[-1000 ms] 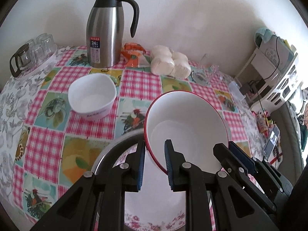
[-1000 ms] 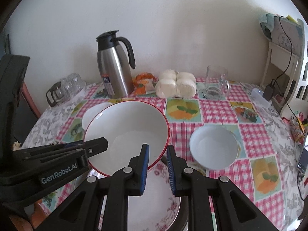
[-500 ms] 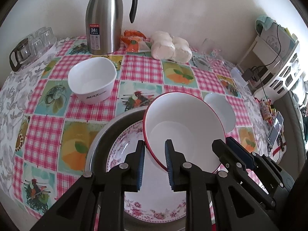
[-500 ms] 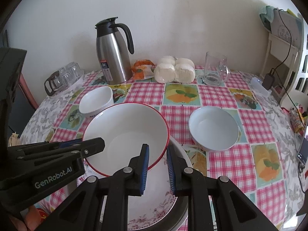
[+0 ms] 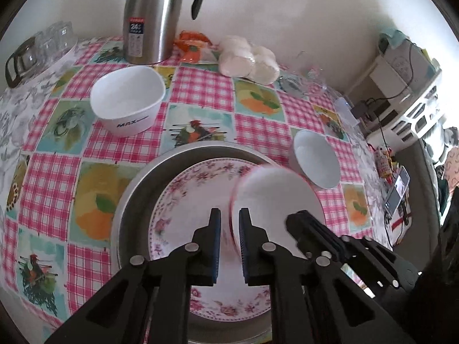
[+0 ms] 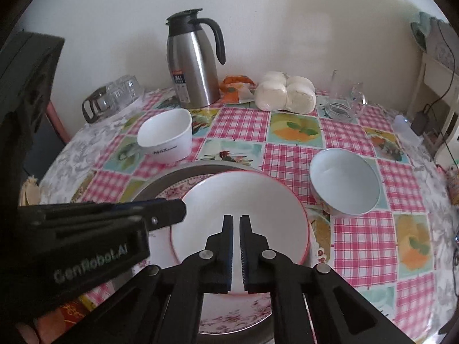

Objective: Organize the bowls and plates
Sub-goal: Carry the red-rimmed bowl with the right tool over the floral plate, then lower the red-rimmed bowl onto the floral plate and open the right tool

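Observation:
A red-rimmed white bowl (image 5: 275, 195) (image 6: 243, 197) sits low over the floral plate (image 5: 183, 200) (image 6: 229, 318), which lies in a metal basin (image 5: 134, 189) (image 6: 172, 177). In the left wrist view the bowl is blurred. My left gripper (image 5: 229, 220) is closing, its pads pinching the bowl's left rim. My right gripper (image 6: 235, 223) is closing too. Its pads are nearly together above the bowl's inside, with no rim seen between them. A white bowl marked MAX (image 5: 129, 97) (image 6: 166, 132) stands at the back left. A pale bowl (image 5: 315, 163) (image 6: 344, 183) stands to the right.
A steel thermos jug (image 5: 152, 20) (image 6: 195, 66), a pack of white buns (image 6: 284, 94) and an orange packet stand along the wall. Glassware lies at the back left (image 6: 112, 97), and a glass mug (image 6: 344, 100) at the back right. A shelf with cables stands beyond the table's right edge.
Both grippers have carried the red-rimmed bowl down onto the floral plate. Both pairs of fingers stand closer together than before.

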Tool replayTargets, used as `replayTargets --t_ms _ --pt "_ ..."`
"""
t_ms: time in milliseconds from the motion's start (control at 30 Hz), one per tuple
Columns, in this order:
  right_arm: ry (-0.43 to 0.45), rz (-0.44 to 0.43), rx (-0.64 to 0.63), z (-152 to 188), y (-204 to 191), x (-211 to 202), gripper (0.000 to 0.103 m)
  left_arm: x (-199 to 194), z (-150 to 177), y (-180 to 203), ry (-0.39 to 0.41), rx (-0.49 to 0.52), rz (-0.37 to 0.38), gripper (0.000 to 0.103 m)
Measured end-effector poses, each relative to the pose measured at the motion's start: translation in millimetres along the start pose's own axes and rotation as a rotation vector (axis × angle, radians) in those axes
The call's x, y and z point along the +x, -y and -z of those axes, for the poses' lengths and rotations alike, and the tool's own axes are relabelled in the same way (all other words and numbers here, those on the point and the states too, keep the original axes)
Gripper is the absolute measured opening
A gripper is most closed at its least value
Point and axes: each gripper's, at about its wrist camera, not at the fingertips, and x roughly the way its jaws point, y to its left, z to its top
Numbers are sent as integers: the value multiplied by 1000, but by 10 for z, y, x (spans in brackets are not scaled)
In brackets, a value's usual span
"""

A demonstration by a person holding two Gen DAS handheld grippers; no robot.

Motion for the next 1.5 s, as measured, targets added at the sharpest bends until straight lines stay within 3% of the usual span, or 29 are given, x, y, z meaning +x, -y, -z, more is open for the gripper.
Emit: replayTargets --t_ms 267,500,667,1033,1500 --pt "17 14 69 -27 167 -35 7 -27 -28 -8 17 -6 -20 12" --pt "29 66 204 -42 513 -65 7 -25 -52 -27 22 -16 -25 13" --pt "-42 73 272 17 689 73 7 46 -27 44 -5 10 -32 15" --pt "-93 82 285 66 720 165 7 267 54 53 -86 21 -79 16" --pt "-89 16 275 40 572 178 7 228 -4 -126 -68 -42 -84 15"
